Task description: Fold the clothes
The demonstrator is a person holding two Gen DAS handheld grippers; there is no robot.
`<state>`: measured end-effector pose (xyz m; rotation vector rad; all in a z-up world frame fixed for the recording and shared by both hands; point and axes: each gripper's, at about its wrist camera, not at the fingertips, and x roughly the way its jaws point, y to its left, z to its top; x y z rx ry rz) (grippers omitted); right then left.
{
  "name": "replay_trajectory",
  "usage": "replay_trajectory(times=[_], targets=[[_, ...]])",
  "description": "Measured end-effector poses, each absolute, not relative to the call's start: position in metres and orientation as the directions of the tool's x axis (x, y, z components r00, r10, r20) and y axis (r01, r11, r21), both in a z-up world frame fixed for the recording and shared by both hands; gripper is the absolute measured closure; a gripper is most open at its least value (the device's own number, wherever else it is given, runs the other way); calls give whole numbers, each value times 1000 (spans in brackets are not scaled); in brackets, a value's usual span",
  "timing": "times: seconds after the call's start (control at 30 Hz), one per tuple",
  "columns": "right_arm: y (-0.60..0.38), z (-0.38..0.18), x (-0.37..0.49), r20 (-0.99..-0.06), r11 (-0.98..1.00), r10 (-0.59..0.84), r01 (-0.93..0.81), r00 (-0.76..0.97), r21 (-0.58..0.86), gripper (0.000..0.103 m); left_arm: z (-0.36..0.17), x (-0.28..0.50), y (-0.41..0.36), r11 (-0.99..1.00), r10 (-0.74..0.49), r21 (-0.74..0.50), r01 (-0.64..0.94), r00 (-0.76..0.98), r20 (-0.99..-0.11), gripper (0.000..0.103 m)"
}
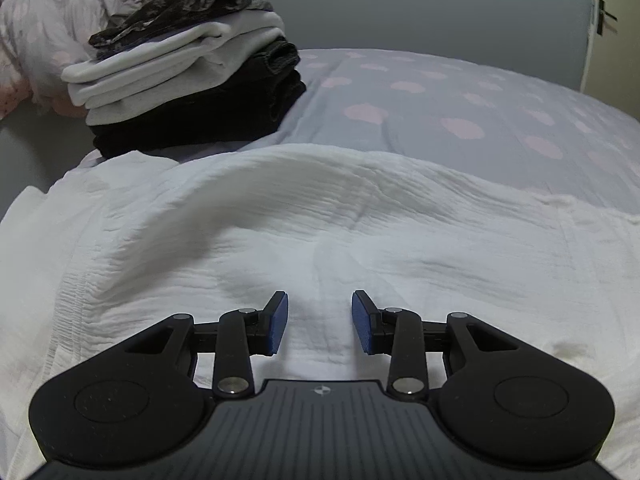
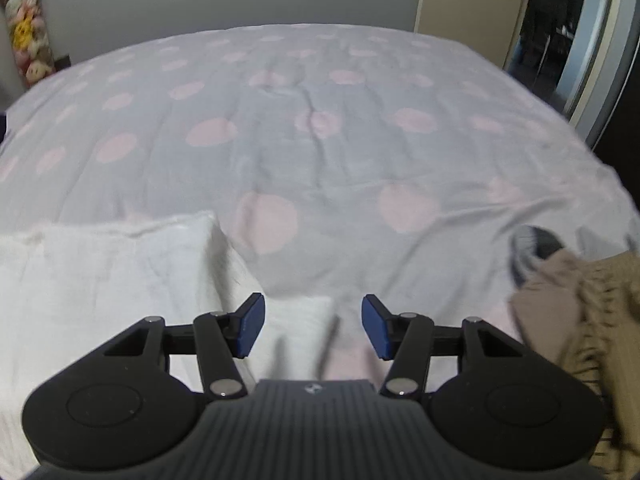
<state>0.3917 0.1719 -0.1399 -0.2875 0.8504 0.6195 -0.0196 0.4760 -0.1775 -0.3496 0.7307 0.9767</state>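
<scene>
A white crinkled garment (image 1: 280,220) lies spread on the bed, filling the lower half of the left wrist view. My left gripper (image 1: 320,324) is open and empty, low over its middle. In the right wrist view the same white garment (image 2: 100,272) lies at the lower left, with a folded corner reaching under my right gripper (image 2: 313,326), which is open and empty. A stack of folded clothes (image 1: 188,76), white over black with a dark patterned piece on top, stands on the bed at the far left.
The bed cover (image 2: 320,128) is grey with pink spots and stretches ahead. A beige ribbed garment (image 2: 588,320) and a grey piece (image 2: 532,244) lie at the right. A crumpled duvet (image 1: 44,40) lies behind the stack. A door (image 1: 612,28) is at the far right.
</scene>
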Motion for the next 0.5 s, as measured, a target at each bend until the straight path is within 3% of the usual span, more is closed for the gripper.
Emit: replay_trajectory(times=[0.3, 0.37, 0.4, 0.47, 0.5], targets=[[172, -175, 424, -809, 836, 392, -537, 439, 114, 47, -181, -19, 488, 467, 636, 30, -884, 312, -705, 61], [163, -183, 427, -821, 842, 412, -510, 396, 177, 65, -183, -19, 490, 462, 626, 18, -887, 311, -715, 61], [158, -187, 427, -823, 842, 427, -497, 375, 211, 68, -184, -18, 491, 462, 622, 16, -887, 311, -719, 61], [155, -187, 420, -808, 826, 452, -519, 379, 219, 93, -185, -17, 489, 462, 625, 25, -886, 305, -718, 61], [156, -184, 418, -801, 822, 454, -530, 391, 207, 93, -184, -16, 488, 463, 632, 34, -886, 303, -714, 61]])
